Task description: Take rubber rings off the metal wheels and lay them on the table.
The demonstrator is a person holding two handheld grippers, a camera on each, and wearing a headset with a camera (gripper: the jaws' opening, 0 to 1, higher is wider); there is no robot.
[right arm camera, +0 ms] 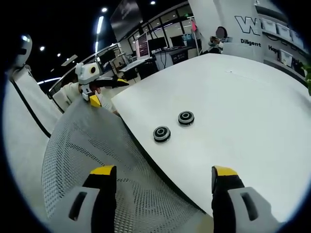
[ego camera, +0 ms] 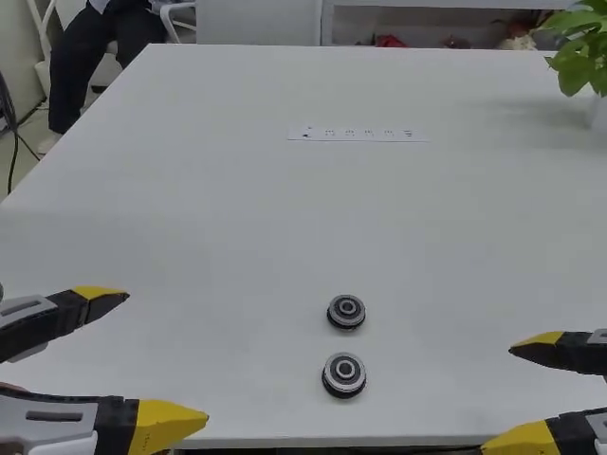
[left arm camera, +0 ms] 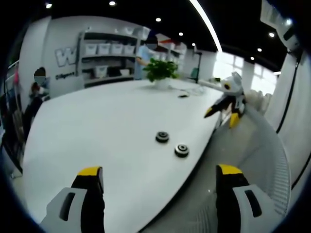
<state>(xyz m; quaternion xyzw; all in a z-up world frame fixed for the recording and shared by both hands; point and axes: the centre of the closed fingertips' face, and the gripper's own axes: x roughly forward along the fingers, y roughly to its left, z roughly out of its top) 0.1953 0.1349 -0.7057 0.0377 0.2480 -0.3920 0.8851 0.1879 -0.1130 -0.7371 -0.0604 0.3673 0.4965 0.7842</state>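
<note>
You hold both tools low at the near edge of the white table, one on each side of the work, and this looks to me like a waiting position before the first grasp. The left yellow-tipped gripper has its jaws wide apart with nothing between them, and the right yellow-tipped gripper is the same, apart and empty. The two small round metal wheels lie flat close to the table's front edge, the farther wheel just behind the nearer wheel, near each other but not touching. Each wheel carries its dark rubber ring around the rim, so I judge that no ring is taken off yet. The wheels are between your two grippers and well apart from both. This placement seems practical: one gripper can hold a wheel steady while the other pulls the ring. The bare table around the wheels gives place to lay the rings. A flat wheel may slide when you pinch it, so approach with care.
</note>
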